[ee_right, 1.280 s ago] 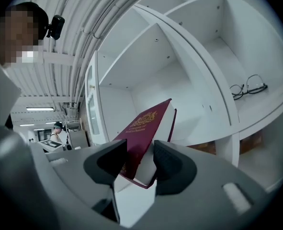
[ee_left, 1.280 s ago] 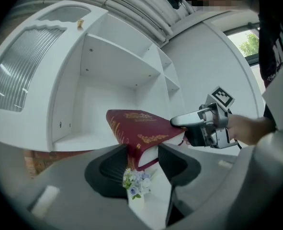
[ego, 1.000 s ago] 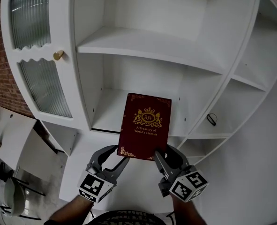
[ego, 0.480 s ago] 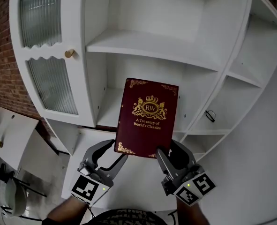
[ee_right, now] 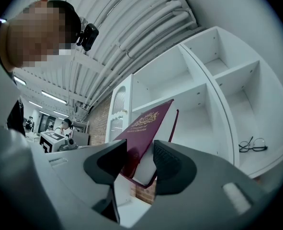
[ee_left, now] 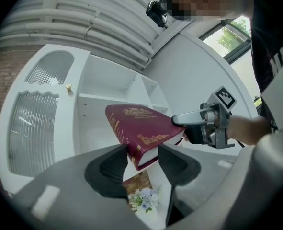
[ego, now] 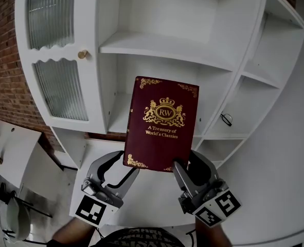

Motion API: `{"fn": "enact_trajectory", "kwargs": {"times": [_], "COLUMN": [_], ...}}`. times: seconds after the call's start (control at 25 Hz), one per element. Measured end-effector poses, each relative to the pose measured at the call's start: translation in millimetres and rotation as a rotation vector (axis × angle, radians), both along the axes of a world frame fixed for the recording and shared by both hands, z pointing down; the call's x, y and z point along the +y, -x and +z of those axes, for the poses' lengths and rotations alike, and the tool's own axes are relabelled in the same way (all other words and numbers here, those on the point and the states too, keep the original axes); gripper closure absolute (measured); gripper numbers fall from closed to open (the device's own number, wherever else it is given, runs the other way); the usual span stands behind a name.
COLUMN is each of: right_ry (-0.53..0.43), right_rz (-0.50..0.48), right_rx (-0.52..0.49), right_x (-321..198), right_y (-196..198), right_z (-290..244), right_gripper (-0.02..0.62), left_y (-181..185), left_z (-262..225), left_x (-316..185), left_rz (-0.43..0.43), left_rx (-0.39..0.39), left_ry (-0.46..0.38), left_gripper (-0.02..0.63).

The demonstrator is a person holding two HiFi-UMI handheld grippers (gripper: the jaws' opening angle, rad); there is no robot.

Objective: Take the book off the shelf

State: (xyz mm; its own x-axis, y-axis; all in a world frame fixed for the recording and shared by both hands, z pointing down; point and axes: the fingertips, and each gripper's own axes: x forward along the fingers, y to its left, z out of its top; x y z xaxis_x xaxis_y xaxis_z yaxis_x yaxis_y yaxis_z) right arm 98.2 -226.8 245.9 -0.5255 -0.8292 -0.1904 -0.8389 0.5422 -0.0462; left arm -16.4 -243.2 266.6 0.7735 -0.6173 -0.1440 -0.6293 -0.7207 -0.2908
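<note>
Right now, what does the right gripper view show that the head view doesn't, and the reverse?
Right gripper view only: the book's white page edge pinched between the right gripper's jaws, ceiling pipes, and people far off at left.
Head view only: the whole front cover with its gold crest and title, and the left gripper gripping the lower left corner.
Both: the book held out in front of the white shelf unit, the right gripper at its lower right corner, and glasses lying in a right-hand compartment.
</note>
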Motion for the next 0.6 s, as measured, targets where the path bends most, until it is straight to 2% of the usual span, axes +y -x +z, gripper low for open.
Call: {"fn": "enact_trajectory", "kwargs": {"times": [0.4, 0.6], "right_ry": [0.03, 0.047], "right_rz": [0.063, 0.075], "right_rx": [0.002, 0.006], "right_x": [19, 21], "right_y": [10, 15], "right_z": [10, 14], "right_gripper": [0.411, 0.411], "left_y": [9, 14], "left_z": [8, 14], "left_x": [13, 14], "left_rz": [0.067, 0.073], "left_rx": [0.0, -0.007], "left_ry": [0.016, 0.04], "left_gripper": [0.4, 0.4]}}
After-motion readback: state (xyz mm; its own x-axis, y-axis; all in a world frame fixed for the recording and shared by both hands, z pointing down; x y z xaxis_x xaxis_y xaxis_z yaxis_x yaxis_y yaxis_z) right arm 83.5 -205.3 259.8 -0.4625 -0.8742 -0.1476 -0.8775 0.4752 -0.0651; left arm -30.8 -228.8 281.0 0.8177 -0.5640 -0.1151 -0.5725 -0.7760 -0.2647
